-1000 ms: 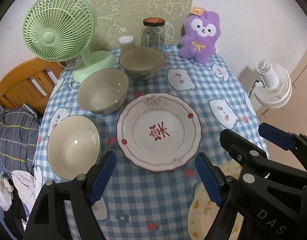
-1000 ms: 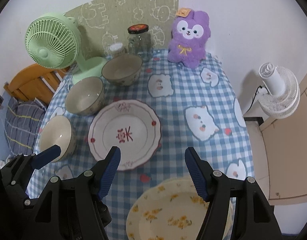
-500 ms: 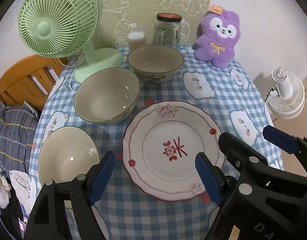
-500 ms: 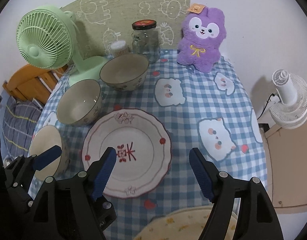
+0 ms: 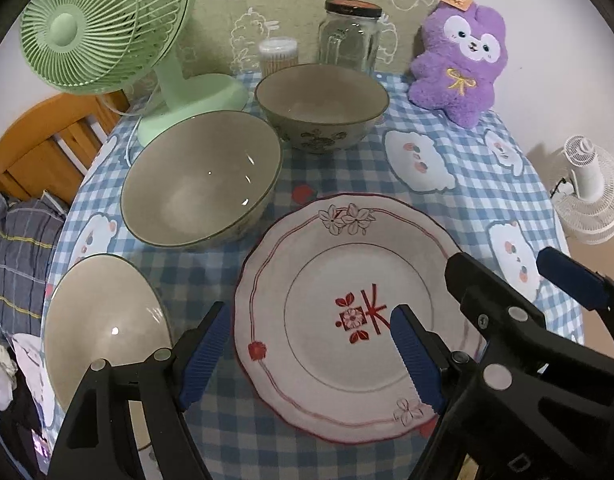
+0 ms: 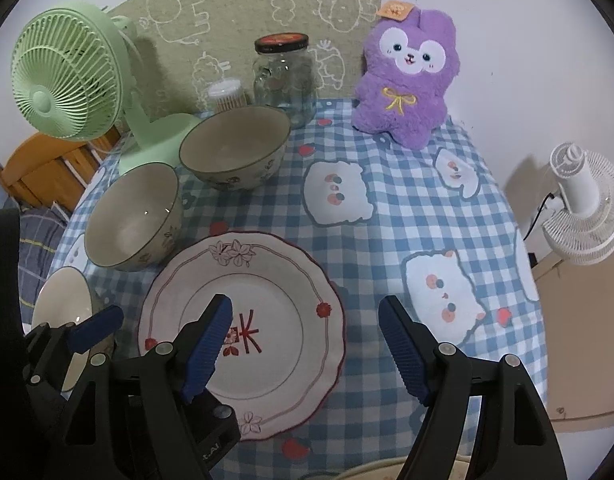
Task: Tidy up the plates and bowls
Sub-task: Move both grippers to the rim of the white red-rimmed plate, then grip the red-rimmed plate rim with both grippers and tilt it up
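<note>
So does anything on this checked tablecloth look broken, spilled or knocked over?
Nothing stands out. The white scalloped plate with red trim lies flat and whole, and the three grey-green ceramic bowls sit upright and empty, with no spills.

— A home?
— Yes: a round table under a blue-and-white checked cloth (image 6: 387, 216), a purple plush bunny (image 6: 407, 80), a mint-green desk fan (image 5: 103, 24), a wooden chair (image 5: 47, 140).

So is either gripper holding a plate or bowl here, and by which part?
Nothing is held. The left gripper and right gripper both hang open over the red-patterned plate, pads clear of it.
</note>
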The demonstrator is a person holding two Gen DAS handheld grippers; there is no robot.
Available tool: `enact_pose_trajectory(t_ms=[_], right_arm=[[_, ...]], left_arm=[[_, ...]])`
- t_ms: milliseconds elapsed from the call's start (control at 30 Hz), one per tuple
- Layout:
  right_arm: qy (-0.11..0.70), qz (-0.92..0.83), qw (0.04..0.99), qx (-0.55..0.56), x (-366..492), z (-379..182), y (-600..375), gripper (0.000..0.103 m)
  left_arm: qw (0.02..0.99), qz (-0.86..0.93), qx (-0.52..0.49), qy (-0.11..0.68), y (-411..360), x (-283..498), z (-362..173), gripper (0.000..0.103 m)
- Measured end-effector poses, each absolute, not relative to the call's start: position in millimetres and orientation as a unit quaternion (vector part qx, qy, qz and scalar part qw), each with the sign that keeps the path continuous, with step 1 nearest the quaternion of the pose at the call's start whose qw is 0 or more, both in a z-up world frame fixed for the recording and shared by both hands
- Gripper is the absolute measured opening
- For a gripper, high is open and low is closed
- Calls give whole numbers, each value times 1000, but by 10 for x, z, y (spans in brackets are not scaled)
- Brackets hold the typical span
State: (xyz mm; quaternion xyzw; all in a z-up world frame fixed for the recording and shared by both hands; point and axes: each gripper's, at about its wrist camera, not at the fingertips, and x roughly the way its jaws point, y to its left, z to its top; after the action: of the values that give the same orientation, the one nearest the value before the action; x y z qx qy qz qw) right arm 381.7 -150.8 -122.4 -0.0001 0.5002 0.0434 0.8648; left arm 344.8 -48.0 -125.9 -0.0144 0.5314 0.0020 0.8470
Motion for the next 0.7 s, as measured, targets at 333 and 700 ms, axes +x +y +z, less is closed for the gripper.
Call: enact_pose_trajectory(t_ms=[333,700], right_arm=[[511,45,859,-1,3955,-1511,-1496,79],[516,44,855,7,4057,-1632,-1539,79]], left_arm=[[854,26,4,520,-425,3566,-1481,79],[859,30,23,511,-460,3663,-1543,75]])
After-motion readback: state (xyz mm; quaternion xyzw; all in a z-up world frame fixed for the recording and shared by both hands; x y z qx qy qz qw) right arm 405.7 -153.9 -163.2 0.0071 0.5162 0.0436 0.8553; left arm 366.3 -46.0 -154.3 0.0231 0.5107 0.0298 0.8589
